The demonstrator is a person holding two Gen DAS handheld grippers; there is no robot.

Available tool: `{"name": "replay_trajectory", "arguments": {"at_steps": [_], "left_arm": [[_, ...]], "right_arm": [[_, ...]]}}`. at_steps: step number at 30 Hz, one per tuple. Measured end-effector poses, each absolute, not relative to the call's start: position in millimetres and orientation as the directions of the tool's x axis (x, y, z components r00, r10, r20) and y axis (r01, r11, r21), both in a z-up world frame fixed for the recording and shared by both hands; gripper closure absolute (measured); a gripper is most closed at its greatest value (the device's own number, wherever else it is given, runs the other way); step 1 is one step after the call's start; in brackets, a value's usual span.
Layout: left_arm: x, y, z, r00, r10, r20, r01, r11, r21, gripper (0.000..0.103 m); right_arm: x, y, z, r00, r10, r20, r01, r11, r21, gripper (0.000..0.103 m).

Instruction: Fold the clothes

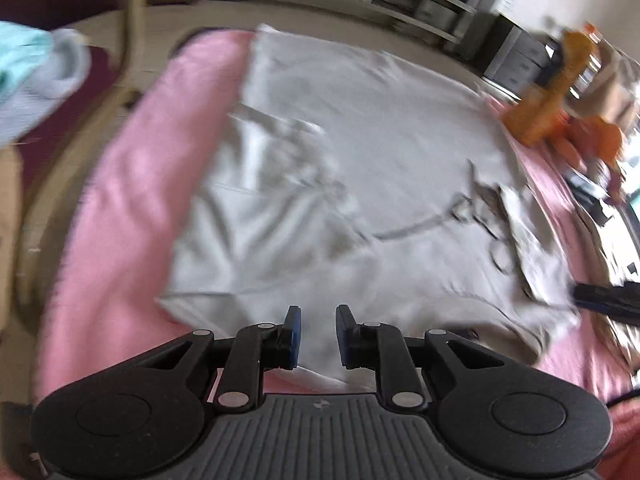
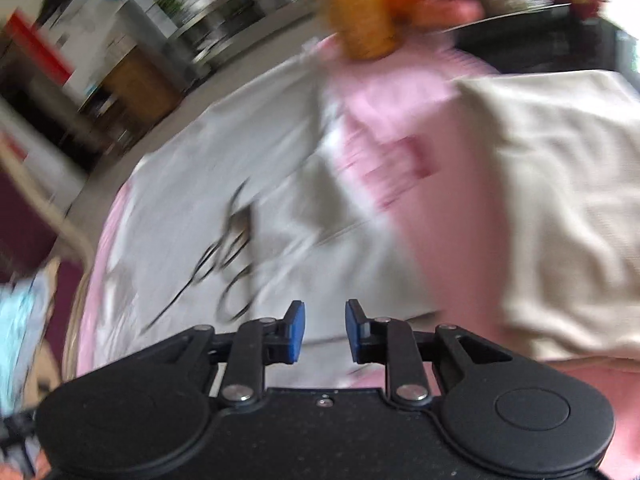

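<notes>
Two grippers hang above a grey T-shirt (image 1: 360,140) that lies spread on a pink cover (image 1: 120,200), both views smeared by blur. On the left wrist view the left gripper (image 1: 318,336) sits over the shirt's near edge, its jaws a little apart with only cloth showing below the gap and nothing pinched between the blue pads. The shirt's left side is doubled over into rumpled folds, and a dark print shows near its right edge. On the right wrist view the right gripper (image 2: 325,332) hovers over the shirt's near hem, its jaws likewise parted and holding nothing; the dark looping print lies just ahead and to the left of them. A beige cloth (image 2: 560,200) lies on the pink cover to the right of the shirt, apart from it. An orange plush toy (image 1: 536,112) stands at the far right corner, just beyond the shirt. A pale blue garment (image 1: 36,76) lies off to the left, well away from the cover.
</notes>
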State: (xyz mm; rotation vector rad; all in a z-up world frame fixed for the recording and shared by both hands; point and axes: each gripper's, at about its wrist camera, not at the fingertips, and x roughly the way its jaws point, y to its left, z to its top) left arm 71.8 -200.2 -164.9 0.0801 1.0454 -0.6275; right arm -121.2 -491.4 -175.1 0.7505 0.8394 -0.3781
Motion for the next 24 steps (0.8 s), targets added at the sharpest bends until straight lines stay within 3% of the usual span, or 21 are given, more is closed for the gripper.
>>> {"name": "replay_trajectory", "arguments": {"at_steps": [4,6,10,13,17,21,24], "left_arm": [[62,-213,-179,0.313,-0.41,-0.856,0.568,0.803,-0.177,0.085],[56,-215,-180,0.328,-0.392,-0.86,0.586,0.798,-0.14,0.079],[33,-213,-177,0.344,-0.362,-0.867,0.624,0.778,-0.077,0.079],[28,-198,-168,0.382,-0.366,-0.849,0.608,0.791,-0.067,0.079],[34,-187,-156,0.467,-0.372,-0.802,0.567,0.822,-0.052,0.079],[49,-191,-163,0.499,-0.313,-0.808,0.523,0.852,-0.007,0.079],[56,-196,-177,0.466,-0.256,-0.847,0.514,0.857,0.024,0.077]], "right_arm": [[-99,-466,-186,0.574,0.068,-0.816,0.485,0.775,0.406,0.08],[-94,-455,-191,0.523,0.103,-0.846,0.441,0.817,0.372,0.081],[-105,-427,-183,0.441,0.071,-0.895,0.335,0.912,0.237,0.081],[-123,-424,-180,0.446,0.076,-0.892,0.364,0.895,0.258,0.082],[-143,-447,-160,0.6,0.058,-0.798,0.423,0.824,0.378,0.082],[-136,-468,-164,0.553,-0.141,-0.821,0.582,0.771,0.259,0.082],[-125,-471,-175,0.481,-0.178,-0.858,0.619,0.762,0.189,0.082]]}}
